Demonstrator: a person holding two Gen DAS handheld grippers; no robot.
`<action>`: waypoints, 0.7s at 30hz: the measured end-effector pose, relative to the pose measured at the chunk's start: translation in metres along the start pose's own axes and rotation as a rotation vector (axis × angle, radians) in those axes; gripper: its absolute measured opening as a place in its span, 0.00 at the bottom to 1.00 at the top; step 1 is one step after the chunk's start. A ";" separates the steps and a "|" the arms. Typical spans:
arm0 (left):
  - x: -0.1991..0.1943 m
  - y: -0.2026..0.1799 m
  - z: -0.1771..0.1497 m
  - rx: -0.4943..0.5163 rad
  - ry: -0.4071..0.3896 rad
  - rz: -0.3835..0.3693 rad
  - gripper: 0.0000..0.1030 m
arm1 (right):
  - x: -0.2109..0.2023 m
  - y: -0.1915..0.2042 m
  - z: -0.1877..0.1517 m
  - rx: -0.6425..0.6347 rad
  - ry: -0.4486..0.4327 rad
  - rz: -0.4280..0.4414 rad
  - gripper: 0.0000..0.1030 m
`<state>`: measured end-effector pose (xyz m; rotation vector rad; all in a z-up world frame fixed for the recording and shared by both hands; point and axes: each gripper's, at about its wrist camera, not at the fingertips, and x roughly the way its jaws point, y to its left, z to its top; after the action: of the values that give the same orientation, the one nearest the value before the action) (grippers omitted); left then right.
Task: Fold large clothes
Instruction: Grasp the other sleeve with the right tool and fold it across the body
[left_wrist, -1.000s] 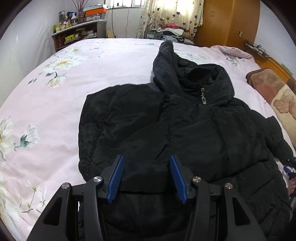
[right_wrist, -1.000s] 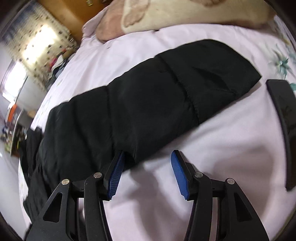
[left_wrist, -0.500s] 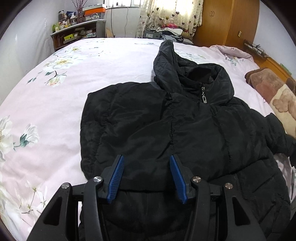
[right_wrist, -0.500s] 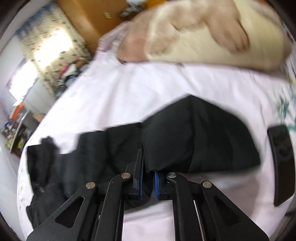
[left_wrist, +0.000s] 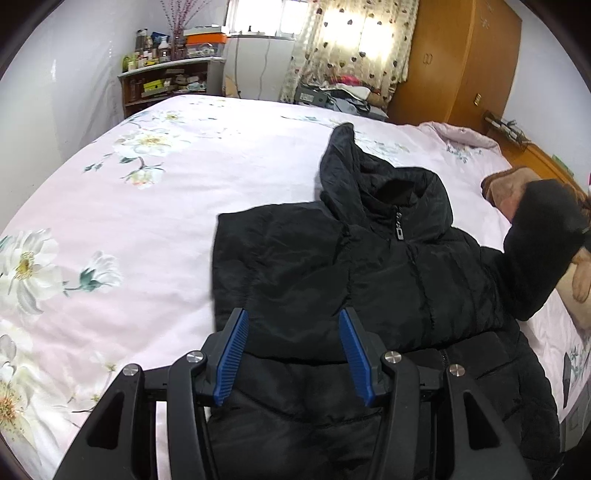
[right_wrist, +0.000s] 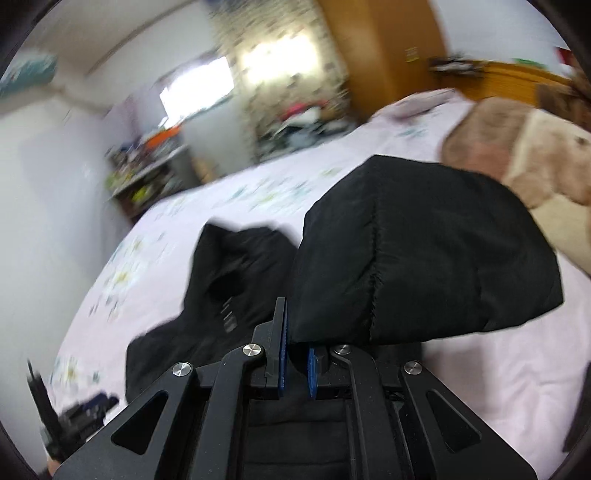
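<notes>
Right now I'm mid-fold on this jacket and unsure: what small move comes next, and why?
Probably carry the sleeve across onto the jacket front. The right gripper is shut on it and it is lifted off the bed, while the other sleeve already lies folded over and the left gripper hovers open.

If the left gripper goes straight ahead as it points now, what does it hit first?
Probably the jacket: the open left gripper hovers over its folded left sleeve, and the line ahead runs into the black chest fabric. Depth is unclear, so it might skim toward the hood.
</notes>
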<state>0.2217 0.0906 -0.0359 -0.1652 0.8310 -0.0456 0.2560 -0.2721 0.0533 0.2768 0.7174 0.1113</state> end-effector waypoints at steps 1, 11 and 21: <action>-0.002 0.004 0.000 -0.009 -0.001 0.001 0.52 | 0.012 0.009 -0.004 -0.020 0.024 0.012 0.08; -0.007 0.039 -0.006 -0.075 0.006 0.028 0.52 | 0.105 0.062 -0.091 -0.150 0.306 0.122 0.54; 0.003 0.018 0.005 -0.078 0.007 -0.038 0.52 | 0.057 0.043 -0.072 -0.108 0.148 0.211 0.55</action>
<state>0.2267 0.1089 -0.0375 -0.2546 0.8371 -0.0498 0.2511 -0.2047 -0.0224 0.2424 0.8249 0.3731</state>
